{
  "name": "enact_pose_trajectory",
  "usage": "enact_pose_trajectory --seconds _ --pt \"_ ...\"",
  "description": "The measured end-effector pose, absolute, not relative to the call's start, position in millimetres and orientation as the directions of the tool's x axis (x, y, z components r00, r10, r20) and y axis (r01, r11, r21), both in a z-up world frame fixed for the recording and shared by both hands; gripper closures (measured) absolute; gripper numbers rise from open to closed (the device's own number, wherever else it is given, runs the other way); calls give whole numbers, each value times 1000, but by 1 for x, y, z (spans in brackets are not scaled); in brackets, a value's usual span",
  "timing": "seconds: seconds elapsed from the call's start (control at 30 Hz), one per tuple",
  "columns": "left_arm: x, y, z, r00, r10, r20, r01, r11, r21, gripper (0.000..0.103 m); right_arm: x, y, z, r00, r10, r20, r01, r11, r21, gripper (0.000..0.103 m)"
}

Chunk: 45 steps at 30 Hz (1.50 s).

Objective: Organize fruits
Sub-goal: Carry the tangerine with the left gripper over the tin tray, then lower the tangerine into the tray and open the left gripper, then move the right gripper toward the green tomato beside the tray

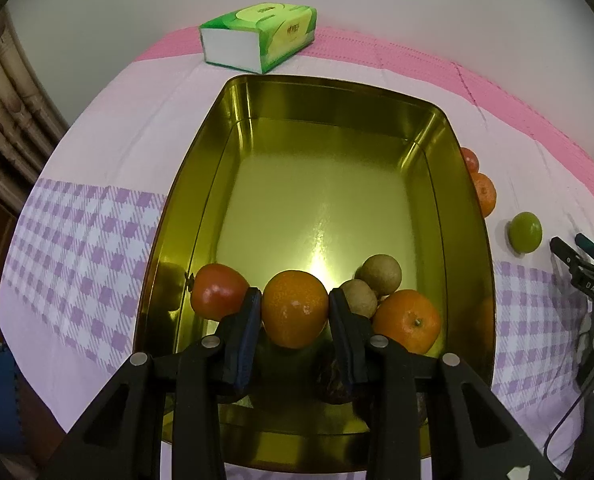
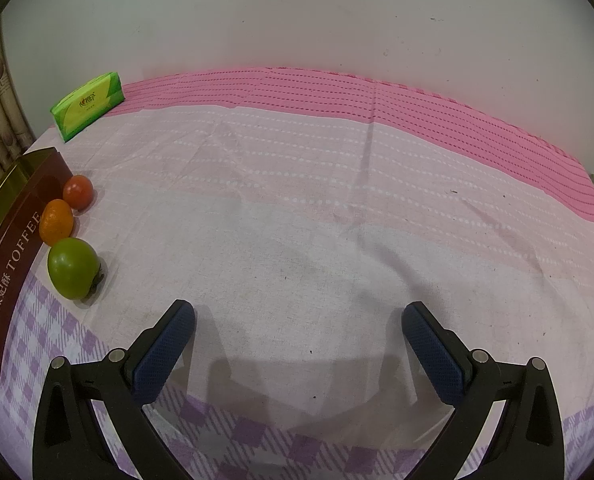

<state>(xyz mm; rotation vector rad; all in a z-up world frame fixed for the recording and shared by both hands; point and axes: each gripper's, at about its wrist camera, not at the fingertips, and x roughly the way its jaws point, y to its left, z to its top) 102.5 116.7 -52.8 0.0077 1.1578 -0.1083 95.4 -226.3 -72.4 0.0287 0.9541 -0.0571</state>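
My left gripper (image 1: 295,302) is shut on an orange (image 1: 296,312), held low inside the gold tin (image 1: 337,92) near its front wall. In the tin beside it lie a red tomato (image 1: 217,294), two brown kiwis (image 1: 379,274) and a second orange (image 1: 408,320). My right gripper (image 2: 298,320) stands open over bare cloth with nothing between its fingers. To its left, a green fruit (image 2: 73,268), an orange (image 2: 56,222) and a red tomato (image 2: 78,191) lie in a row against the tin's brown outer wall (image 2: 13,264).
A green tissue pack (image 1: 259,36) lies at the back of the pink and checked tablecloth (image 2: 337,220), close to the white wall. A curtain hangs at the far left. Cables and black gear sit at the right edge in the left wrist view.
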Motion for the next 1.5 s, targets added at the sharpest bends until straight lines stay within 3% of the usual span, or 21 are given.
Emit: enact_pose_trajectory --seconds 0.6,1.13,1.5 --pt "103 115 -51 389 -80 -918 78 995 -54 70 96 -226 -73 577 -37 -816 62 998 -1 0" --pt "89 131 -20 452 -65 -890 51 998 -47 32 97 -226 -72 576 -37 -817 61 998 -2 0" --pt "68 149 -8 476 -42 -879 8 999 -43 19 97 -225 -72 570 -41 -820 66 998 -4 0"
